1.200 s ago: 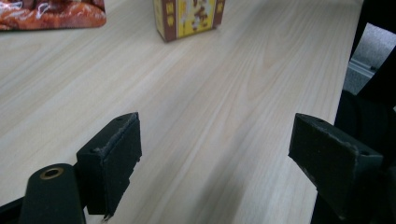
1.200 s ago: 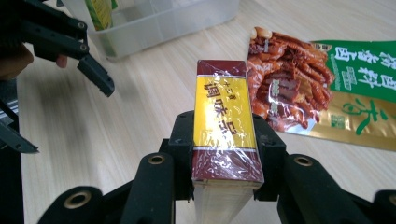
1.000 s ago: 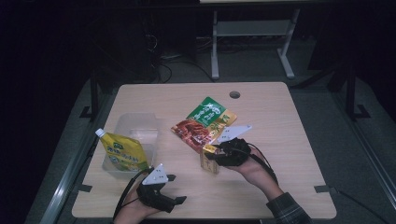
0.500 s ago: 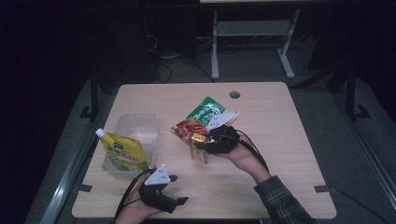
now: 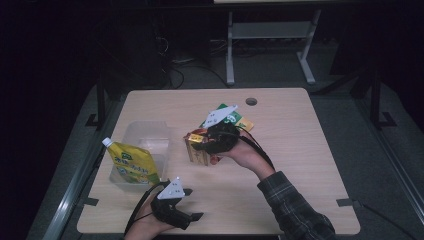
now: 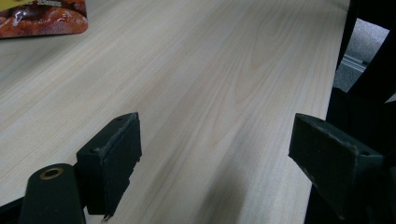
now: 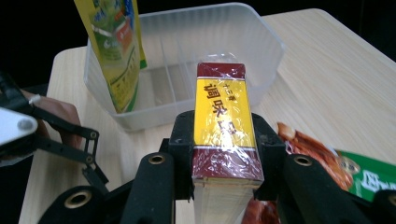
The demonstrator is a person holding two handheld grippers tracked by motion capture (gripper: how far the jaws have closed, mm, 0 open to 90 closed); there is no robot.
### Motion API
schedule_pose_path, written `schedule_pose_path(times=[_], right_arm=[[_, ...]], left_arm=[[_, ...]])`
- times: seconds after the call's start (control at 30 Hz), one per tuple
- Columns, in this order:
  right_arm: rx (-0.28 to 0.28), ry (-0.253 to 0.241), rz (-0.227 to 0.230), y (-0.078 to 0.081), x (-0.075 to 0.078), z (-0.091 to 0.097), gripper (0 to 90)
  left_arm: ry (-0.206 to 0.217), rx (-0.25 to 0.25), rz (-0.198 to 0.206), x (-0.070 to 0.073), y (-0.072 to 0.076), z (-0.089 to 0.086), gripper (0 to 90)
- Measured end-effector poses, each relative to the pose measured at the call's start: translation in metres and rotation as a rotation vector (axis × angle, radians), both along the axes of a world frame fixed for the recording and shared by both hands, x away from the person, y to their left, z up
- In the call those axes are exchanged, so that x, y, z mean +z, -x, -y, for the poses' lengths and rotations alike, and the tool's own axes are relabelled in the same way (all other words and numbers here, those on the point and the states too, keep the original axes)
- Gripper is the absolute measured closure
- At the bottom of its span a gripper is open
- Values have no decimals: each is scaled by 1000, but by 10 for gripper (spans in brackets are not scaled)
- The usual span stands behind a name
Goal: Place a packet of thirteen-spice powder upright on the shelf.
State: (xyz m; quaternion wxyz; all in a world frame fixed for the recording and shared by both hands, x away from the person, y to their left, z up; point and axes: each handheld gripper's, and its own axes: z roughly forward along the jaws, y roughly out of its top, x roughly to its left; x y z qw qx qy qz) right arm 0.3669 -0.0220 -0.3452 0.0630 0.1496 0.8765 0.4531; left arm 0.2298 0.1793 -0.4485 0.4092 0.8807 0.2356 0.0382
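Jaws of my right gripper (image 7: 223, 154) are clamped on the two long sides of a wrapped box (image 7: 224, 123), dark red with a yellow label, and I hold it just above the wood near the middle of the tabletop (image 5: 300, 150). In the high view the box (image 5: 197, 150) sits at the left end of my right gripper (image 5: 212, 142), between the clear plastic tub (image 5: 145, 131) and the flat red-and-green food pouch (image 5: 235, 120) that lies beneath my hand toward the far edge. In the right gripper view the box points at the tub (image 7: 261, 42), whose near wall is close ahead of it but not touching. A yellow-green spouted pouch (image 7: 116, 51) stands leaning in the tub's left part, by the tabletop's left edge; the compartment ahead of the box has nothing in it.

My left gripper (image 5: 192, 205) rests near the tabletop's near edge, left of centre, its jaws spread wide with only bare wood between them, as the left gripper view (image 6: 215, 158) shows. A corner of the red pouch (image 6: 44, 18) lies well beyond them.
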Motion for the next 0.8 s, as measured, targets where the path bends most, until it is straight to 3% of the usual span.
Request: schedule_pose_path(times=[0.33,0.47,0.8], right_arm=[[57,16,9,-11,1,-27,667],[76,1,-4,-11,2,-37,667],[132,11,31,-16,11,-64,667]], left_arm=[[-10,-9,8,1,-1,-1,163],[-8,-7,1,0,-1,0,163],[-7,-7,-6,0,-1,0,163]])
